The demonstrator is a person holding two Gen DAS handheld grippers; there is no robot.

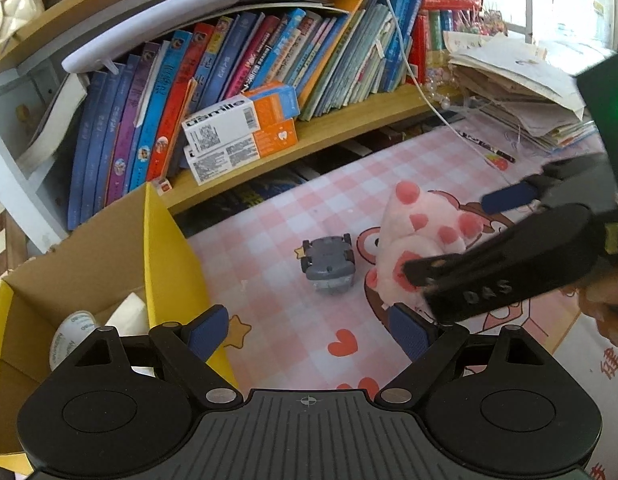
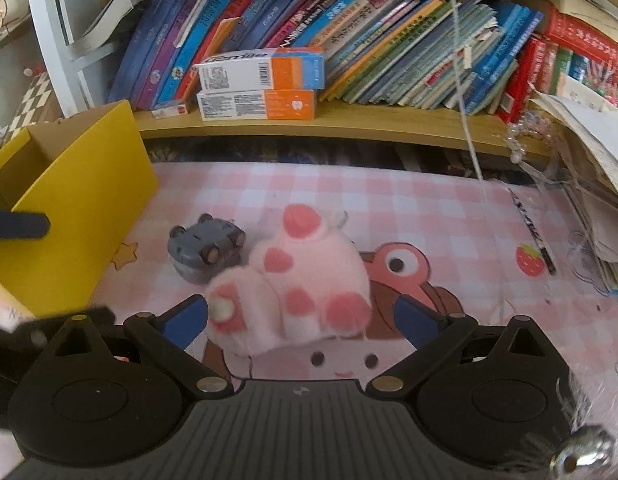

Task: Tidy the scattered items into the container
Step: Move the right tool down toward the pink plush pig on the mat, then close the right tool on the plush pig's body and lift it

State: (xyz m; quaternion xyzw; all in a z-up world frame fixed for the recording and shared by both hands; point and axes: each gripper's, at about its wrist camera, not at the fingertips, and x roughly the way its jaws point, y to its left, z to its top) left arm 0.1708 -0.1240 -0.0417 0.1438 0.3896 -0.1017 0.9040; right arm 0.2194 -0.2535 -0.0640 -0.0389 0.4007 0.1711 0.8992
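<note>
- I'm holding the right claw [image 2: 301, 316] with its jaws apart, straddling the plush [image 2: 305, 280] at lower centre of the right view; the pads aren't pressing it yet.
- The left claw [image 1: 309, 330] is also standing apart and empty, low in the left view, by the box [image 1: 165, 248] at lower left.
- The grey car [image 2: 207, 248] is lying flipped just left of the plush, beside the box wall.
- I judge I'm lining up the plush pick: next I'm needing to close squarely, lift, and carry it left over the box rim.
</note>
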